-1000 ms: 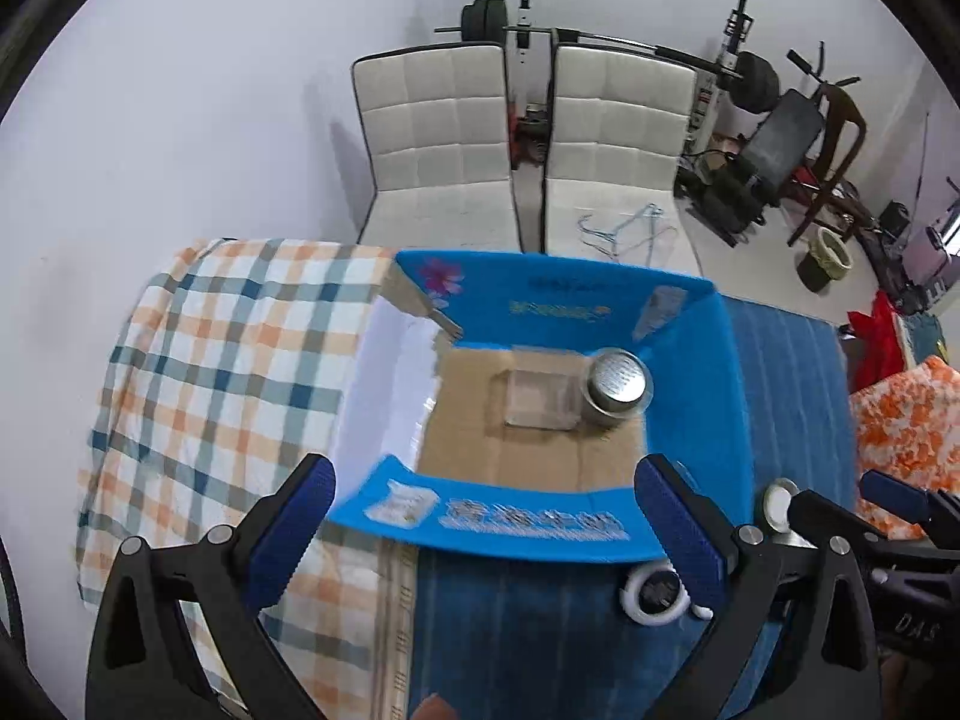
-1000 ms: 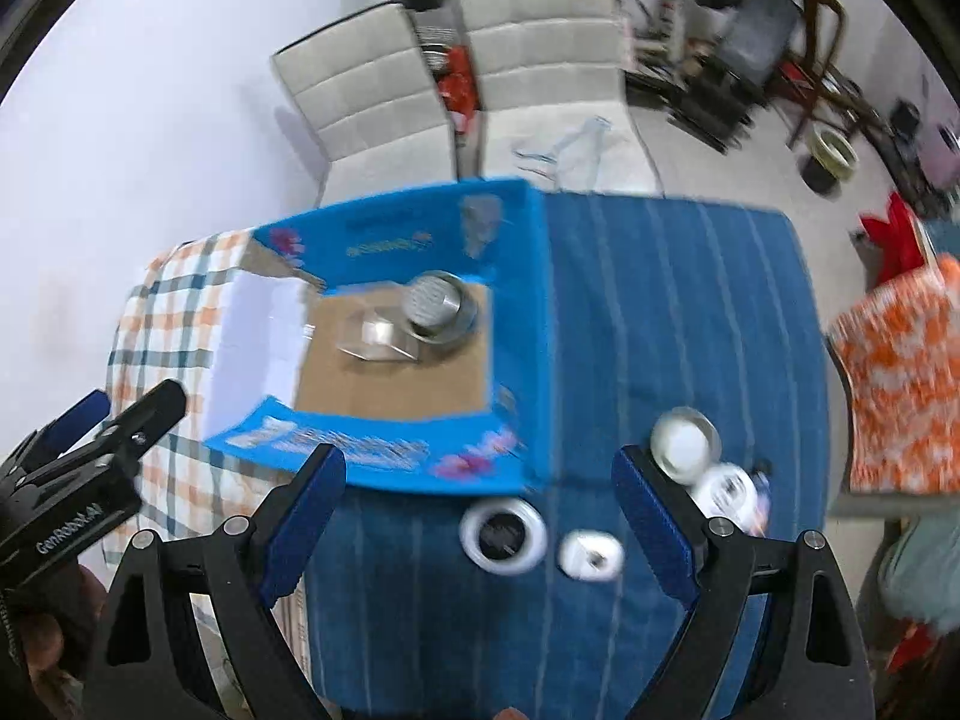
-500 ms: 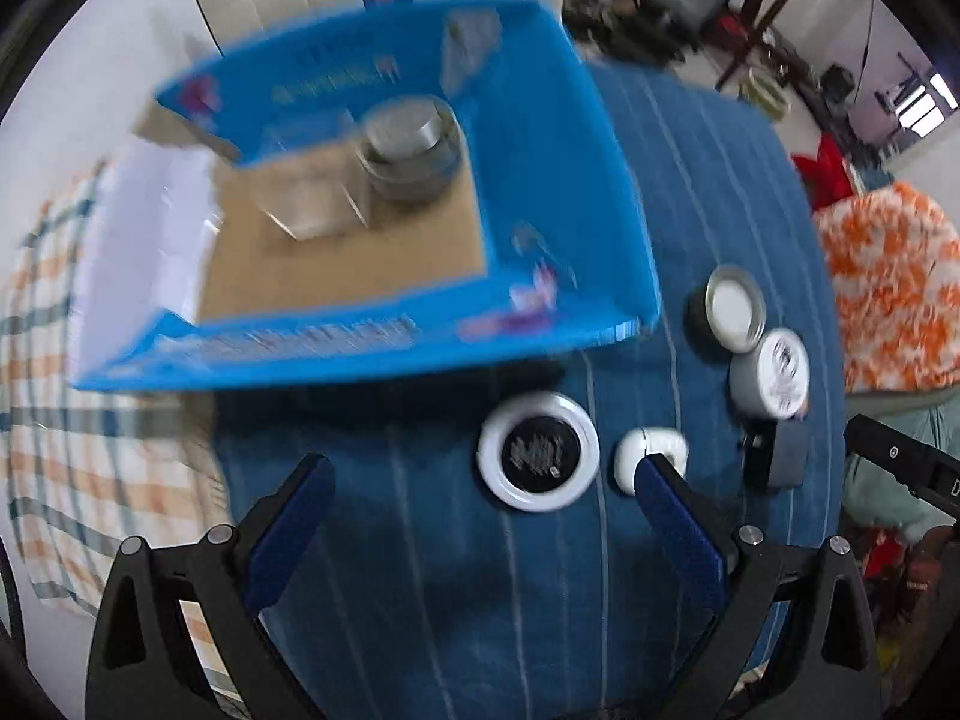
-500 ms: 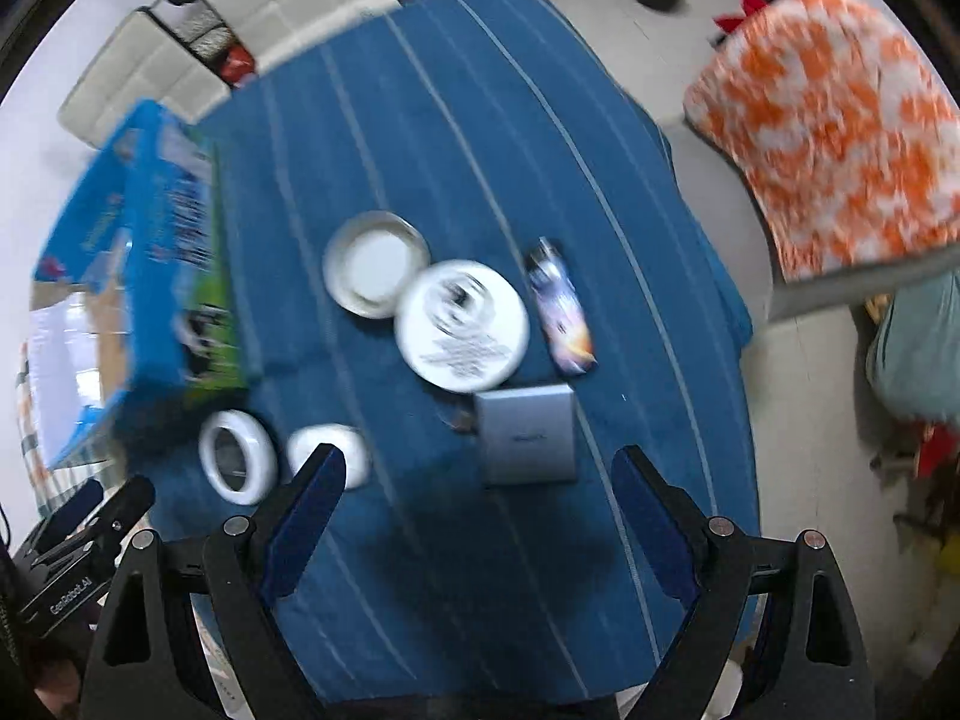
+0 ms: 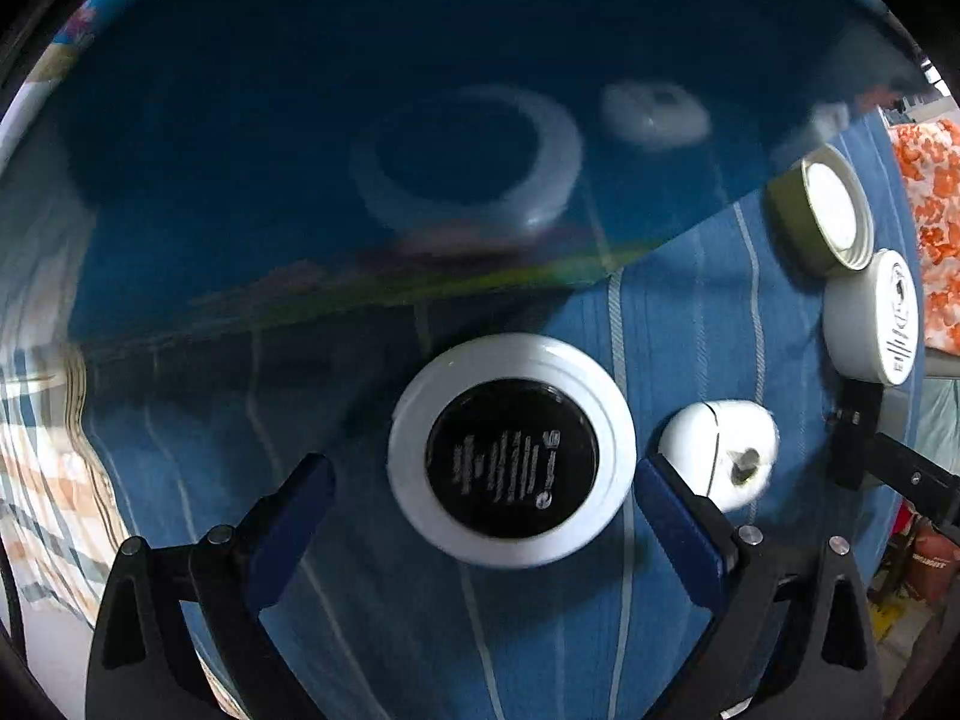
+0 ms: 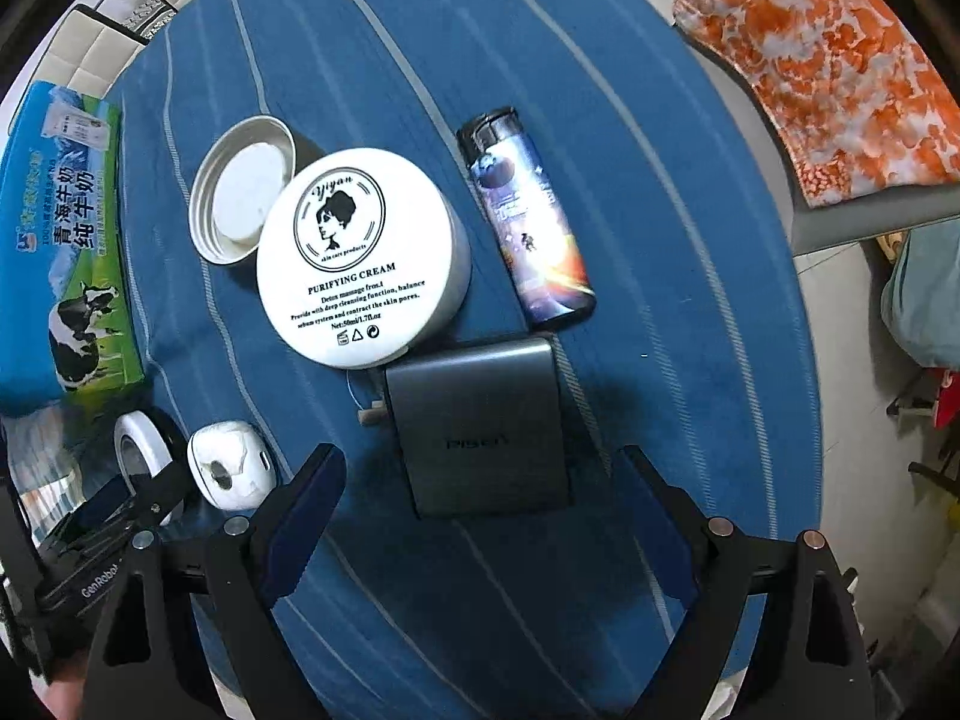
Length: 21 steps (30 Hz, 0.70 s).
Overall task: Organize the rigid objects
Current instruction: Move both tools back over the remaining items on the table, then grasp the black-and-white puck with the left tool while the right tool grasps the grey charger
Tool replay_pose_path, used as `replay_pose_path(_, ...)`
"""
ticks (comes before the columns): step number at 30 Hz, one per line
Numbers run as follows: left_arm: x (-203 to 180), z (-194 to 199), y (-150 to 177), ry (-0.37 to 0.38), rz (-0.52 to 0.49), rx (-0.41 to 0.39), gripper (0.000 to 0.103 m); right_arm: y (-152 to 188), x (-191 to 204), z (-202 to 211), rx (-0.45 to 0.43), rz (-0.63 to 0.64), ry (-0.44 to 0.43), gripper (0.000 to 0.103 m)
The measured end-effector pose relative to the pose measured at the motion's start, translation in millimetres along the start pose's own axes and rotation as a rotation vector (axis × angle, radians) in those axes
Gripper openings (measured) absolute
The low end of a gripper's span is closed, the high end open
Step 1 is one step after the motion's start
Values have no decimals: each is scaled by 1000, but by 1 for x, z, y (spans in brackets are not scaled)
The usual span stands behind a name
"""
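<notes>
My left gripper is open, its jaws on either side of a white round lid with a black centre that lies on the blue striped cloth. A small white case lies just right of it. My right gripper is open, low over a grey square charger. Beyond it lie a white cream jar, a metal lid and a lighter. The left gripper shows at the lower left of the right wrist view.
The glossy blue milk carton box stands at the left; its wall fills the top of the left wrist view and mirrors the lid. An orange patterned cushion lies off the table at the right. A checked cloth covers the left.
Both grippers have dropped from high above the box down close to the cloth. The left one now straddles the white lid; the right one now hovers over the grey charger.
</notes>
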<state>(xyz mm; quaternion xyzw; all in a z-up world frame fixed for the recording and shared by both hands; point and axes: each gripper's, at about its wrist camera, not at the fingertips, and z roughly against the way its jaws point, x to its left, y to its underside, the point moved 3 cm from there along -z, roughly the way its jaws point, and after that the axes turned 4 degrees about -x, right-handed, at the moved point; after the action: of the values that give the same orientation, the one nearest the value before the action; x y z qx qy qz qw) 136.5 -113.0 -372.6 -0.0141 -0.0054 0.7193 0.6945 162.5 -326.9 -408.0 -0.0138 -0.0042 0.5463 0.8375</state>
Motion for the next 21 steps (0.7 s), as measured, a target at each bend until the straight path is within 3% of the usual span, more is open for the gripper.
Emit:
replay_pose_path(2,-3,-2,-3,-5,-2,-17,94,-3,1,-6,7,-2,3,86)
replay_pose_path(4,-7,-2,-4,-17,-15,-33,75,-6,2,-11,12,-1,8,77)
replay_pose_path(7,-9,-1,-6,-23,-20,-34,74,-6,6,-17,13,4,43,71)
replay_pose_path(9,-10,0,-2,-29,-19,-34,74,-6,5,-19,13,5,63,59)
replay_pose_path(15,-4,2,25,-36,-14,-7,74,9,14,-23,45,63,77,58)
replay_pose_path(21,-3,-4,25,-18,0,-3,74,11,24,-25,26,92,129,59)
